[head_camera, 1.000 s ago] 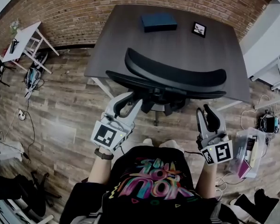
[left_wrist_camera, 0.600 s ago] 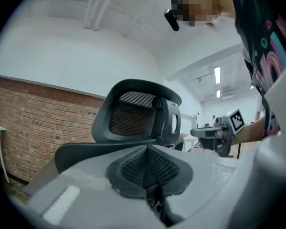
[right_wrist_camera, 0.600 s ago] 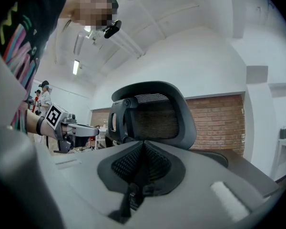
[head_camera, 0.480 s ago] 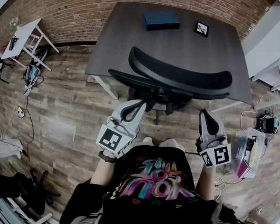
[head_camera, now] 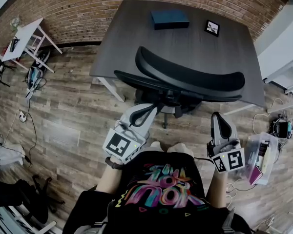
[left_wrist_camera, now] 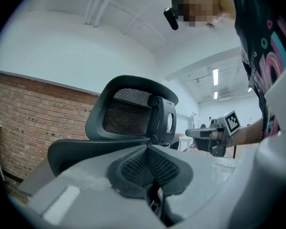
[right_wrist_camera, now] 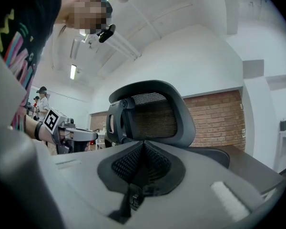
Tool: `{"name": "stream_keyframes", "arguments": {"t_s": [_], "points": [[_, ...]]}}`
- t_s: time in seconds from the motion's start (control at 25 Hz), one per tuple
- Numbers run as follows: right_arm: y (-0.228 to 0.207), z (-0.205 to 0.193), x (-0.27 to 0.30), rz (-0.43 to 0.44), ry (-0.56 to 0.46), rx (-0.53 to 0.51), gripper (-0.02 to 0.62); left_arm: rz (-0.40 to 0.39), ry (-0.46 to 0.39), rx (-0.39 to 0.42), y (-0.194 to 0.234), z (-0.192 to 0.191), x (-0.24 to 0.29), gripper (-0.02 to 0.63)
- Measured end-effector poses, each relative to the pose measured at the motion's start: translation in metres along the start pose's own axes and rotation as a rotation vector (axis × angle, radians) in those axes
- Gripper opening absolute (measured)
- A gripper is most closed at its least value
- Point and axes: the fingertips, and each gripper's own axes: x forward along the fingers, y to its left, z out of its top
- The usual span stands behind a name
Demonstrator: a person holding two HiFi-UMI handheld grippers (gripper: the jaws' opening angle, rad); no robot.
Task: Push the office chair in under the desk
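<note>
The black office chair (head_camera: 190,79) stands at the front edge of the dark grey desk (head_camera: 132,43), its curved backrest toward me and its seat partly beneath the desktop. My left gripper (head_camera: 149,110) is shut and empty, close behind the chair's left side near the back support. My right gripper (head_camera: 219,118) is also shut and empty, just behind the backrest's right end. The left gripper view has the closed pads (left_wrist_camera: 148,162) below the mesh backrest (left_wrist_camera: 128,111). The right gripper view has the closed pads (right_wrist_camera: 143,162) below the same backrest (right_wrist_camera: 155,113). Contact with the chair cannot be told.
A dark blue box (head_camera: 170,18) and a small framed picture (head_camera: 212,28) lie on the desk. A brick wall (head_camera: 78,9) runs behind it. A white table (head_camera: 24,40) stands far left, a clear plastic bin (head_camera: 259,160) at my right, cables (head_camera: 29,126) on the wood floor.
Both grippers' jaws have closed. Both have drawn slightly back toward my body, and the chair sits a little further from them in the head view.
</note>
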Motion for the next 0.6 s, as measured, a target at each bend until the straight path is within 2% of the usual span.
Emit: {"name": "stream_keyframes", "arguments": {"t_s": [0.08, 0.6], "points": [[-0.0018, -0.0005, -0.0018, -0.008, -0.002, 0.003, -0.002, 0.005, 0.009, -0.016, -0.0025, -0.0006, -0.0001, 0.0], [0.0011, -0.0012, -0.0079, -0.01, -0.003, -0.004, -0.002, 0.022, 0.013, 0.0, -0.0005, 0.0006, -0.0065, 0.0]]}}
